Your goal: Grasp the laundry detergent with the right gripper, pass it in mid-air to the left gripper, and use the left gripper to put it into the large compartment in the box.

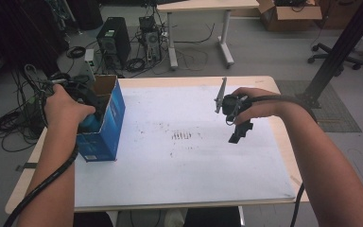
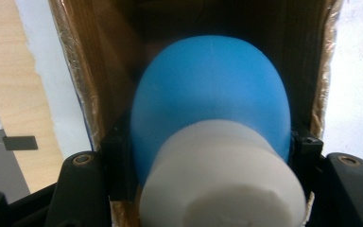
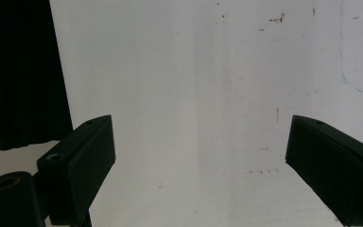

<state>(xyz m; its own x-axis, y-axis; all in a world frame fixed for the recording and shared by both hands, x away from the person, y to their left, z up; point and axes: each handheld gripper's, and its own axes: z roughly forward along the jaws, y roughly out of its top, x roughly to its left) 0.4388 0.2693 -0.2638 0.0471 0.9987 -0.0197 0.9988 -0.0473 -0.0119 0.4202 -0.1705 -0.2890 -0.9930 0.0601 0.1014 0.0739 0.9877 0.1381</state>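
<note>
Looking like lab or robotics workshop, not home. Desktop tower PC (image 1: 114, 41) sitting on bare grey floor (image 1: 264, 52), cables (image 1: 14, 123) sprawling loose around it. Second light-wood desk (image 1: 203, 5) standing behind, open cardboard box (image 1: 290, 14) lying next to it, office chair base (image 1: 333, 57) showing at right. Black metal frame strut (image 1: 342, 47) rising beside work table (image 1: 264, 81), which is wearing stained white sheet (image 1: 184, 156).

The blue box (image 1: 105, 124) stands as the one obstacle at the desk's (image 1: 269, 85) left edge, its cardboard walls close around the blue bulb (image 2: 211, 99), while the white sheet (image 1: 194, 170) lies open.
</note>
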